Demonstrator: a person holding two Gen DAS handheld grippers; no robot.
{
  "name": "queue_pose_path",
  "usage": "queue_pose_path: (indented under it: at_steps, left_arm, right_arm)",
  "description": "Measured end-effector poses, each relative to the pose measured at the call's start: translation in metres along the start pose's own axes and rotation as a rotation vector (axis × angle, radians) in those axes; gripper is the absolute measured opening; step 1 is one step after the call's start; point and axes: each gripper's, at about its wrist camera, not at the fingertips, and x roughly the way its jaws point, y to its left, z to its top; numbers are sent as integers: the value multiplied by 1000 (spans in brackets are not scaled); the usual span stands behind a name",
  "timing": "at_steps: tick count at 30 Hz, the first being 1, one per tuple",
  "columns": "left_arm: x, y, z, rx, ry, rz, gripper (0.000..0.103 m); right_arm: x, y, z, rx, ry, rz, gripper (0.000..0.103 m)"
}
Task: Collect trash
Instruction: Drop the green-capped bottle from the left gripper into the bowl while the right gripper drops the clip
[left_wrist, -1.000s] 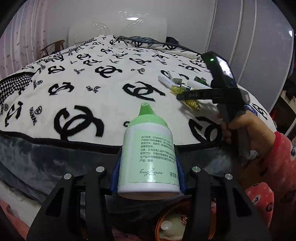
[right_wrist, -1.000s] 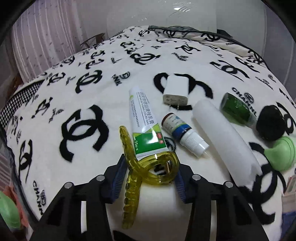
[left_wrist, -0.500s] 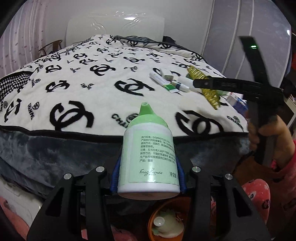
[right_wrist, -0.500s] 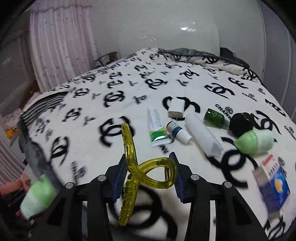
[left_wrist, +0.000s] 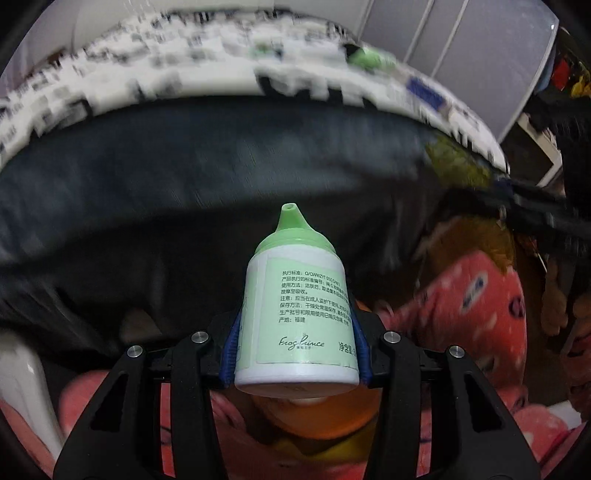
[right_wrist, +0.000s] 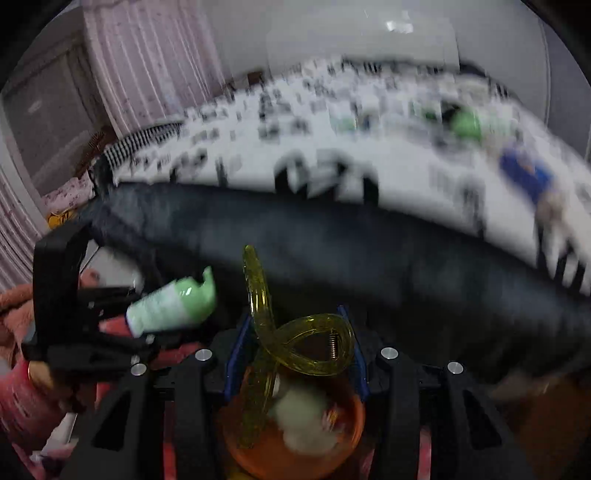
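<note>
My left gripper (left_wrist: 297, 343) is shut on a white bottle with a green cap (left_wrist: 297, 306), held upright in front of the bed's dark side. It also shows in the right wrist view (right_wrist: 171, 302) at the left. My right gripper (right_wrist: 295, 354) is shut on a yellow translucent hair claw clip (right_wrist: 295, 347), right above an orange bin (right_wrist: 295, 439) that holds white crumpled trash. The orange bin (left_wrist: 317, 417) peeks out below the bottle in the left wrist view. The right gripper with the clip (left_wrist: 458, 166) shows blurred at the right.
The bed with its black-and-white logo blanket (right_wrist: 332, 147) lies ahead, blurred, with small items left on it: a green-capped bottle (right_wrist: 467, 123) and a blue box (right_wrist: 524, 173). A red-pink patterned sleeve (left_wrist: 469, 306) is at the right. Pink curtains (right_wrist: 140, 66) hang at the back left.
Both grippers have pulled back from the bed top and dropped low beside the bed, each still holding its item. The right gripper now hangs over the orange bin.
</note>
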Motion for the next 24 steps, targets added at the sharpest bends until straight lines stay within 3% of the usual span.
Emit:
queue_pose_path:
  at_steps: [7, 10, 16, 22, 24]
  left_arm:
    - [88, -6, -45, -66, 285, -30, 46]
    - [125, -10, -61, -57, 418, 9, 46]
    - [157, -20, -75, 2, 544, 63, 46]
    - [179, -2, -80, -107, 630, 39, 46]
    - [187, 8, -82, -169, 663, 33, 49]
  right_arm:
    - [80, -28, -81, 190, 294, -29, 45]
    - [113, -31, -100, 221, 402, -43, 45]
    - [149, -33, -119, 247, 521, -72, 45]
    - [159, -37, -124, 268, 568, -101, 47]
    - [162, -39, -125, 278, 578, -114, 62]
